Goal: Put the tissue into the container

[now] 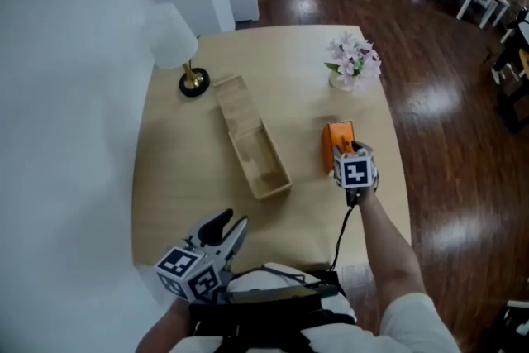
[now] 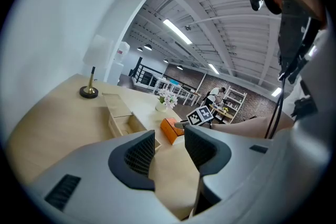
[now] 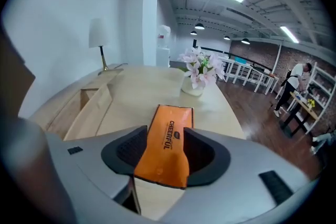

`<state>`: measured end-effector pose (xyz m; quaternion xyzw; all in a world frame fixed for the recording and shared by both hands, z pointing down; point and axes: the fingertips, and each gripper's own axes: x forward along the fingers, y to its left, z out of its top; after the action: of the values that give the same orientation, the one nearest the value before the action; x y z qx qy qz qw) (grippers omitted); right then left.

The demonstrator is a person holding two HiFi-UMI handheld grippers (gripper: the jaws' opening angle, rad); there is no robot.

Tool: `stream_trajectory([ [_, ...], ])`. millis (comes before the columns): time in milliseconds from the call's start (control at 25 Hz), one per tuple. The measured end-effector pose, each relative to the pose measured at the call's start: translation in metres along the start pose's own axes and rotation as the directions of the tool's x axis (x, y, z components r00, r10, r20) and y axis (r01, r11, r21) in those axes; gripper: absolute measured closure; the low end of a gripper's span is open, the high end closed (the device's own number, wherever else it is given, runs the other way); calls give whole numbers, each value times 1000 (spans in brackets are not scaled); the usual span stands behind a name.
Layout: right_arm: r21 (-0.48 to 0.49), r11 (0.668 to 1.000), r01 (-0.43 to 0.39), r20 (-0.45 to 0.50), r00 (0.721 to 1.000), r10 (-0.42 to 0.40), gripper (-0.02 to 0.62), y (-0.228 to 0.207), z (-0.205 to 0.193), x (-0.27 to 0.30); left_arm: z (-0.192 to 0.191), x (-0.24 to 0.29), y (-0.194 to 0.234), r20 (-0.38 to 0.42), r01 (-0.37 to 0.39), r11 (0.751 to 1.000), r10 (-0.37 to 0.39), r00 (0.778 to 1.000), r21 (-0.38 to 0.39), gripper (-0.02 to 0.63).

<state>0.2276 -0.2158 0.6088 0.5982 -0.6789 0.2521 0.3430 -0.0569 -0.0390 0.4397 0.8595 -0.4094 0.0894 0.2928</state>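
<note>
An orange tissue pack (image 1: 337, 145) lies flat on the table, right of the long open wooden container (image 1: 252, 146). My right gripper (image 1: 345, 155) sits at the pack's near end. In the right gripper view the tissue pack (image 3: 167, 139) lies between the jaws of the right gripper (image 3: 164, 147), which stand apart around it without pressing; the container (image 3: 86, 105) is ahead to the left. My left gripper (image 1: 227, 226) hovers at the table's near edge. In its own view the left gripper (image 2: 169, 147) is open and empty, and faces the container (image 2: 123, 122) and the pack (image 2: 170, 130).
A white lamp (image 1: 175, 45) with a brass base stands at the table's far left corner. A vase of pink flowers (image 1: 354, 62) stands at the far right. The round-cornered table (image 1: 178, 178) ends just right of the pack, above dark wood floor.
</note>
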Motion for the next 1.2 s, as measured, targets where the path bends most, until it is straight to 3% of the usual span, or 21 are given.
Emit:
stream_trajectory([
  [80,25,999,-48,64,997,47,347,7,6,-19,2,2,-2,4,9,1000,-9,1000,5,426],
  [280,64,984,-167,170,973,155,347,42,-5,-83,0,3,-3,26,48,999,-48,998,15,436],
  [440,136,975,-174,231,963,140,347,60,-20,-136,4,4,-6,22,68,998,-69,997,16,500],
  [560,170,973,-159,286,952,106,347,66,-18,-171,9,7,-5,58,102,993,-105,993,60,529],
  [800,118,978,-173,408,906,111,350,88,13,-234,26,-3,-17,94,154,982,-165,982,112,591],
  [1040,72,984,-165,511,853,105,450,103,50,-275,49,-20,-31,137,214,969,-230,964,120,606],
  [1200,59,986,-156,521,847,103,551,108,54,-279,50,-24,-33,137,215,968,-233,963,129,606],
])
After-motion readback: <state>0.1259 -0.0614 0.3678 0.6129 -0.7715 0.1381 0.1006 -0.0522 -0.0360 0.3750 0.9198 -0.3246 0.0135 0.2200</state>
